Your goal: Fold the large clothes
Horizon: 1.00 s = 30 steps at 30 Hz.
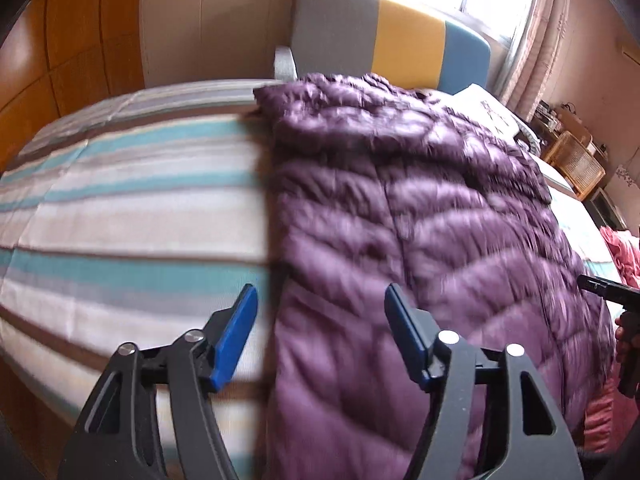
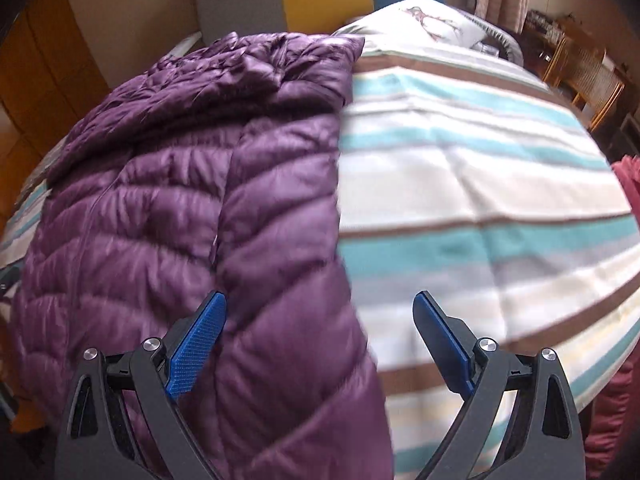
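A purple quilted down jacket point(image 1: 400, 208) lies lengthwise on a striped bed point(image 1: 120, 208), folded into a long band with its hood end toward the headboard. My left gripper point(image 1: 320, 312) hangs open above the jacket's left edge, nothing between its blue pads. In the right wrist view the same jacket point(image 2: 180, 200) fills the left half, its right edge running down the striped bed cover point(image 2: 480, 184). My right gripper point(image 2: 320, 316) is open over that right edge, and its pads hold nothing. The right gripper's black body point(image 1: 616, 292) shows at the far right of the left wrist view.
A grey, yellow and blue headboard point(image 1: 392, 36) stands at the far end under a bright window. A white pillow point(image 2: 424, 20) lies near it. Pink fabric point(image 1: 620, 256) lies along the bed's right side. Wooden wardrobe panels point(image 1: 60, 60) rise on the left and rattan furniture point(image 1: 576, 160) on the right.
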### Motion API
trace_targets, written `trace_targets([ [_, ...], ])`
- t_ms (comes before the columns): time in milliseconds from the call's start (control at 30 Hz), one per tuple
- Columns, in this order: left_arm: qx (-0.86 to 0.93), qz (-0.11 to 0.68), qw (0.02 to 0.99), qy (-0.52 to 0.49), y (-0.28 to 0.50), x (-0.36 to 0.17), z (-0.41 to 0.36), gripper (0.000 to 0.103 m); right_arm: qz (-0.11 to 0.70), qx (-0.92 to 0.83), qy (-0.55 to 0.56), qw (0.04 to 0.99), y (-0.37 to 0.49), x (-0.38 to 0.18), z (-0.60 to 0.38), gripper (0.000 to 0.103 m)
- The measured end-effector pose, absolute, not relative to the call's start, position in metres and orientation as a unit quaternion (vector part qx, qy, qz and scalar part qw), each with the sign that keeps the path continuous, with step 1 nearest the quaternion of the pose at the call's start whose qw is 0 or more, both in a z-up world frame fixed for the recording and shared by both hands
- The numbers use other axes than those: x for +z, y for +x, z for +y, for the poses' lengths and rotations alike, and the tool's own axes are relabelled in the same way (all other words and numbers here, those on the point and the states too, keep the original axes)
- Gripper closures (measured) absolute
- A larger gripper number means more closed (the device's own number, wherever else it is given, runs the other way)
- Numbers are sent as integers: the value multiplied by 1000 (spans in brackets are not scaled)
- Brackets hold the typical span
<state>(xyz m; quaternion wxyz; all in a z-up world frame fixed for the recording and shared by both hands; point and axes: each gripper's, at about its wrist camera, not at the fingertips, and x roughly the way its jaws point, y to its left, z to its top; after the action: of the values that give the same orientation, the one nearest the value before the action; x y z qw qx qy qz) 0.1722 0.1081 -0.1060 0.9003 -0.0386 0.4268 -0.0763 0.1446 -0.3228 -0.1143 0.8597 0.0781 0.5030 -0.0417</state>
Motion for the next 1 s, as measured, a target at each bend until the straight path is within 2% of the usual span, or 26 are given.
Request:
trace_targets([
  [100, -81, 439, 894, -43, 146, -114, 113, 58, 507, -21, 85, 857, 122, -117, -316, 19],
  [267, -97, 479, 869, -82, 115, -132, 124, 59, 513, 7, 95, 853, 81, -116, -303, 31],
  [300, -103, 483, 865, -86, 111, -135, 124, 64, 514, 11, 92, 853, 76, -116, -300, 39],
  [333, -109, 483, 864, -88, 107, -137, 124, 74, 512, 17, 90, 854, 70, -116, -296, 44],
  [367, -116, 480, 865, -88, 102, -136, 124, 78, 511, 24, 89, 854, 65, -115, -293, 57],
  [400, -123, 477, 866, -87, 100, -135, 124, 89, 512, 32, 89, 854, 61, -114, -290, 70],
  [433, -132, 473, 867, -87, 96, -132, 125, 96, 512, 41, 88, 853, 59, -113, -287, 76],
  [500, -144, 467, 868, -87, 90, -125, 128, 99, 513, 57, 70, 854, 56, -107, -278, 87],
  [600, -165, 462, 866, -101, 79, -110, 143, 100, 516, 82, 57, 851, 48, -95, -271, 91],
  [800, -219, 456, 850, -150, 59, -76, 171, 100, 480, 143, 73, 862, 28, -42, -264, 94],
  [1000, -259, 378, 868, -191, 84, -19, 182, 100, 408, 154, 100, 894, 54, 7, -279, 95],
])
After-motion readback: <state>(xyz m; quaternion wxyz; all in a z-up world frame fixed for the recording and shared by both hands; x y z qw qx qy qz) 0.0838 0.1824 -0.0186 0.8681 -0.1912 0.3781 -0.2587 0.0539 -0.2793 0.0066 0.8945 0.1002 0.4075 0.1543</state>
